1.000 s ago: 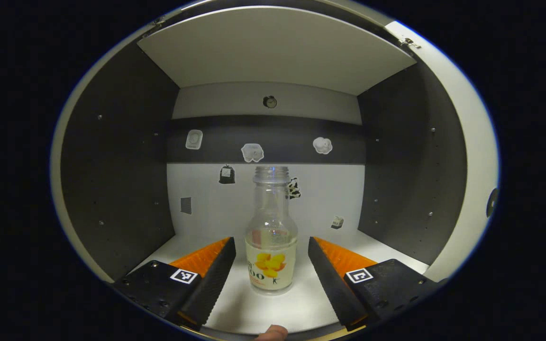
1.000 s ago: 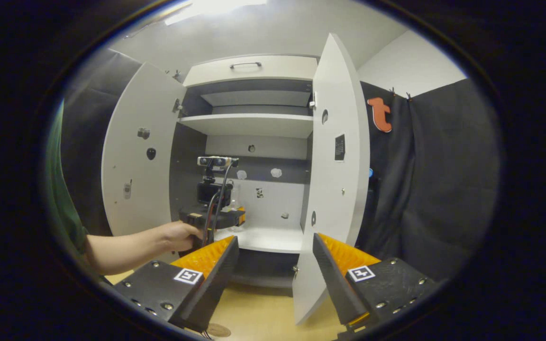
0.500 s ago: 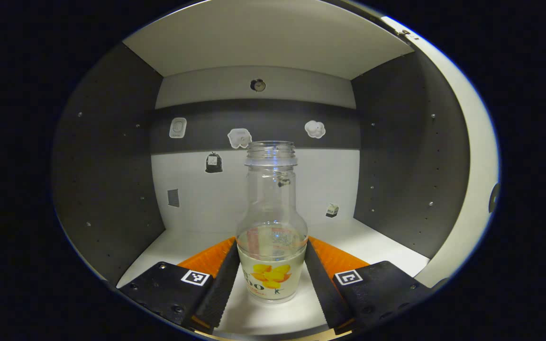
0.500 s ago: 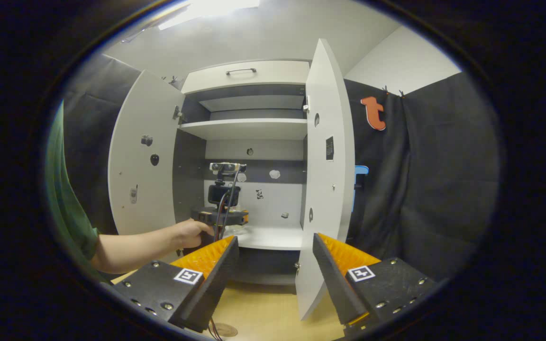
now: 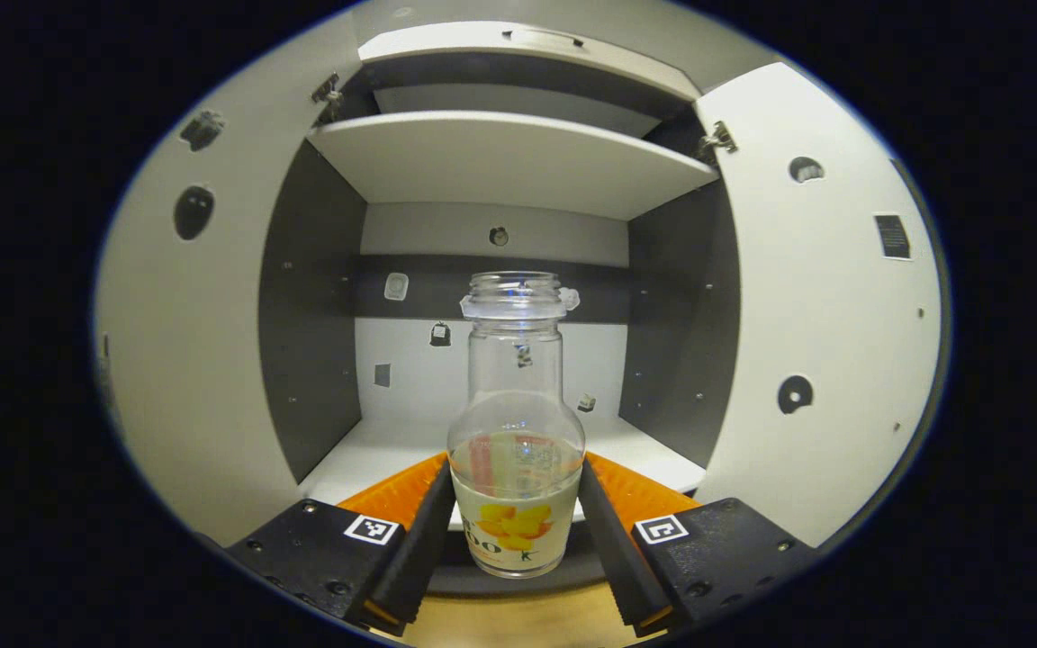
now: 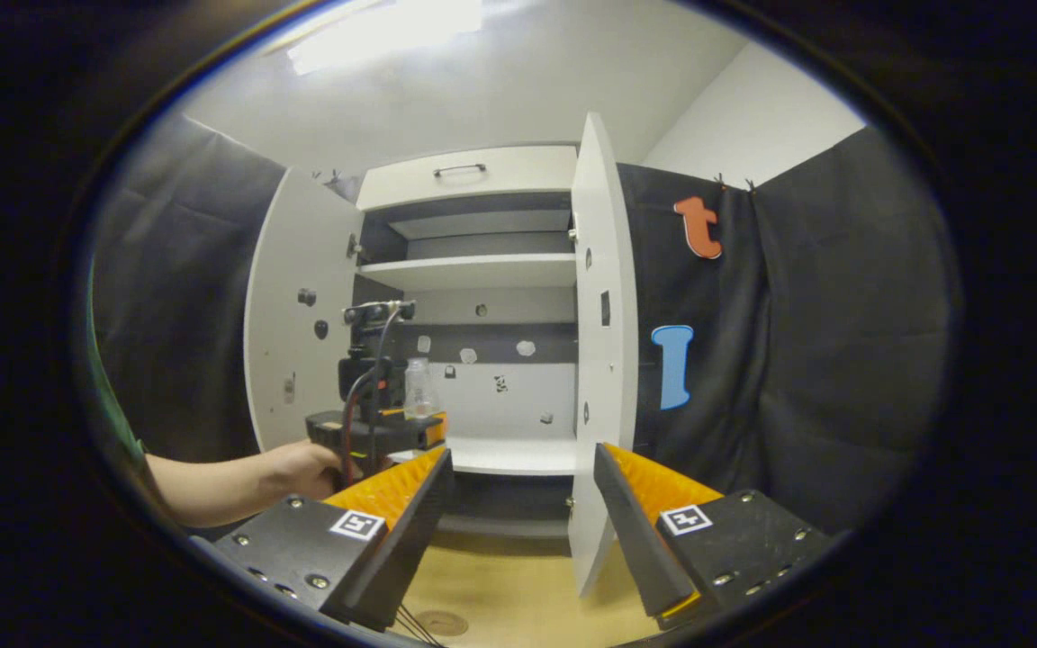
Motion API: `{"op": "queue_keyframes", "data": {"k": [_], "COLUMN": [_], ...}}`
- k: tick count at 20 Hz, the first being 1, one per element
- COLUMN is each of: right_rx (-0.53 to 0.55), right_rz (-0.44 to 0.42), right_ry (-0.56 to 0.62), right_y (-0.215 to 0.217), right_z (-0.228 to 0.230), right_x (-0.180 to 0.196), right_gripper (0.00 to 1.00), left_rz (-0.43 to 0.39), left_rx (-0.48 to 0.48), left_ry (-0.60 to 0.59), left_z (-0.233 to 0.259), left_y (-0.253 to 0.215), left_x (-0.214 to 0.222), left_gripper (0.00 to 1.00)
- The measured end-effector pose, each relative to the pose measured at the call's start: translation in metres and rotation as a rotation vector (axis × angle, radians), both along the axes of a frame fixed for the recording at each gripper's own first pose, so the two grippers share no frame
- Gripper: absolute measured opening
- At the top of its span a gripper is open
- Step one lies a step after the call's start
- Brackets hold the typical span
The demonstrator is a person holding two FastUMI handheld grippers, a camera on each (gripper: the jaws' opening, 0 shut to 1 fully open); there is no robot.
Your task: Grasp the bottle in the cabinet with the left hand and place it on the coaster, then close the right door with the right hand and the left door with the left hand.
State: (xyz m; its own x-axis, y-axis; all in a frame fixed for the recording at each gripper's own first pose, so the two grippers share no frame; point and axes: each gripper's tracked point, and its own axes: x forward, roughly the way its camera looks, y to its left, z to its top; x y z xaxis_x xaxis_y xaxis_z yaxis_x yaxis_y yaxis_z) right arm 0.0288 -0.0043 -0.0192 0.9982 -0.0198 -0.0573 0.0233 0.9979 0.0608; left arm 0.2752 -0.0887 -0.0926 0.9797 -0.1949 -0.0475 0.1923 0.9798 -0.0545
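Cabinet [image 6: 469, 171]: both doors stand wide, so I have a free way out of it.
Right door [image 6: 604, 360]: open, edge toward my right side; it is to be closed once the bottle is down.
Left door [image 5: 203, 360]: swung out beside my left side, to be closed last.
Shelf [image 5: 374, 450]: bare white board beyond the bottle; the bottle's base hangs in front of its edge, not on it.
Left gripper [image 5: 517, 513]: my two fingers press the bottle's lower body from either side, low down where it is widest, which I judge gives the steadiest hold.
Right gripper [image 6: 523, 504]: fingers spread wide with nothing between them, pointed at the cabinet, waiting for its door.
Bottle [image 5: 517, 468]: upright, capless, in my left grip.
Coaster [image 6: 442, 623]: I take the small round disc on the wooden table [image 6: 500, 585] for it, well below the bottle, so I judge the next move is down and toward it.
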Motion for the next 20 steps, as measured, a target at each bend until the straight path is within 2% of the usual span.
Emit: {"op": "queue_keyframes", "data": {"k": [3,9,12,14,16,18,20], "right_rx": [0.006,0.032,0.014,0.001,0.035,0.06,0.053], "right_rz": [0.003,0.038,0.057,0.056,0.082,0.113,0.132], "right_ry": [-0.016,-0.078,-0.045,-0.026,-0.02,-0.026,-0.037], "right_y": [-0.006,-0.004,-0.002,-0.002,0.005,0.008,0.004], "right_z": [0.004,0.007,-0.013,-0.024,-0.034,-0.042,-0.047], "right_x": [-0.026,-0.076,-0.095,-0.101,-0.104,-0.106,-0.108], "right_gripper": [0.96,0.96,0.93,0.93,0.94,0.96,0.96], "left_rz": [-0.01,-0.035,-0.052,-0.055,-0.074,-0.113,-0.156], "left_rx": [0.017,-0.029,-0.058,-0.037,-0.006,0.004,0.054], "left_ry": [-0.004,-0.006,-0.004,-0.015,0.009,0.041,0.073], "left_z": [-0.009,-0.041,-0.071,-0.095,-0.128,-0.163,-0.198], "left_y": [0.0,-0.005,-0.011,-0.014,-0.023,-0.034,-0.046], "left_x": [-0.057,-0.143,-0.179,-0.194,-0.21,-0.222,-0.234], "left_gripper": [0.8,0.81,0.81,0.81,0.81,0.81,0.81]}}
